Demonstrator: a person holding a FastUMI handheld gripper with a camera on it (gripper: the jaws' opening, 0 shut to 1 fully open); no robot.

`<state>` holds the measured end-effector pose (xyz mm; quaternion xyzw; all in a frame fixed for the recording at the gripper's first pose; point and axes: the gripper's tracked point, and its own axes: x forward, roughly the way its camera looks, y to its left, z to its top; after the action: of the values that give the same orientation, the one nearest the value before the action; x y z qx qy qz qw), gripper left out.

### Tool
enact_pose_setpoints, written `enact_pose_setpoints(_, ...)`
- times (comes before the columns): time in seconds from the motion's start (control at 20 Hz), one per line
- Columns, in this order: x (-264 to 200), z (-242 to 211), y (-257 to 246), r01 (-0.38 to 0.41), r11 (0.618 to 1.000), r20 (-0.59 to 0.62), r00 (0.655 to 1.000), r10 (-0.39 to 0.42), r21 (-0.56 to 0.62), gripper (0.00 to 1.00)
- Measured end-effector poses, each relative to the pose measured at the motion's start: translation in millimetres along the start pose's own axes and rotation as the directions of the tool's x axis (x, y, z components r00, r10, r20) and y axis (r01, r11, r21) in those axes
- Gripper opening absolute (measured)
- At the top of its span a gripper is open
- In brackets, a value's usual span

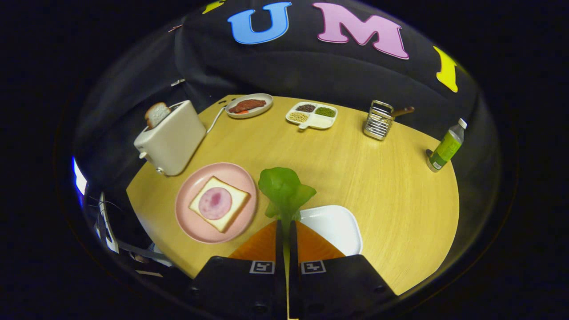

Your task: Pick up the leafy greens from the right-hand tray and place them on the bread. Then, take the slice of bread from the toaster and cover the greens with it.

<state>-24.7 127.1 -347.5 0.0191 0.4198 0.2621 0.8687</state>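
Observation:
My gripper [285, 222] is shut on the stem of a green leaf [284, 189], which stands up ahead of the fingertips, lifted above the table. Just below and to the right lies the white tray [338, 226], bare. Left of the leaf, a pink plate [191, 222] holds a slice of bread [218, 203] topped with a round pink slice of ham. Beyond the plate stands a white toaster [171, 140] with a second slice of bread [156, 114] sticking out of its slot.
At the far side of the wooden table [355, 169] are a grey plate with meat [249, 106], a white divided dish of grains [312, 115], a wire rack [378, 120] and, to the right, a green bottle [446, 146]. The toaster's cord runs back.

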Motion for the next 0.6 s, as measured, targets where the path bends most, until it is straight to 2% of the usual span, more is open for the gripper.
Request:
enact_pose_setpoints(0.35,22.5,14.1,96.2,-0.118,0.992,-0.037,0.992,0.117,-0.040,0.07)
enact_pose_setpoints(0.6,43.2,15.1,130.4,-0.133,0.989,-0.062,0.990,0.129,-0.065,0.07)
